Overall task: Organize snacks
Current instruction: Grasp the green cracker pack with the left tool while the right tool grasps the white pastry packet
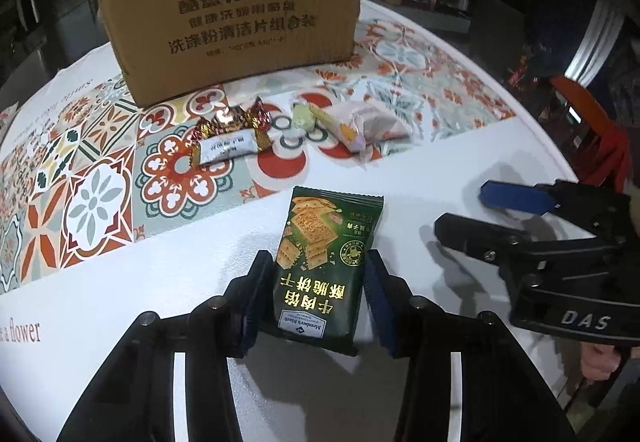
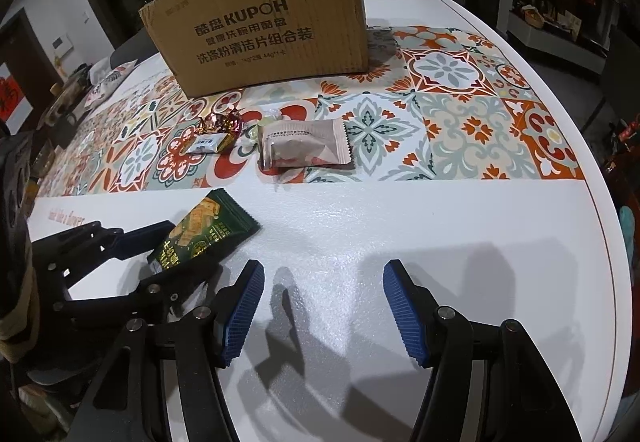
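1. Left hand-held gripper [image 1: 320,274]: its blue pads are set against both long edges of the green cracker packet [image 1: 326,262], which lies flat on the white part of the bench [image 1: 160,274], near its front edge.
2. Right hand-held gripper [image 2: 324,306]: it is held open over bare bench, with nothing between its fingers.
3. The printed face of the green packet is read fully only in the left wrist view; in the right wrist view it is half hidden behind the left gripper.
4. The pale pink packet [image 2: 304,148] is shown sharply, with its serrated ends, in the right wrist view alone; in the left it is blurred.
5. One cardboard box [image 1: 236,14] is seen standing at the back on the patterned cloth [image 2: 460,122].
6. Counted in front of the box: one green packet, one pink packet, one silver-and-gold candy bar [image 1: 228,148], one pale green sweet [image 1: 306,118], and foil-wrapped candies [image 2: 224,122] whose number cannot be told.
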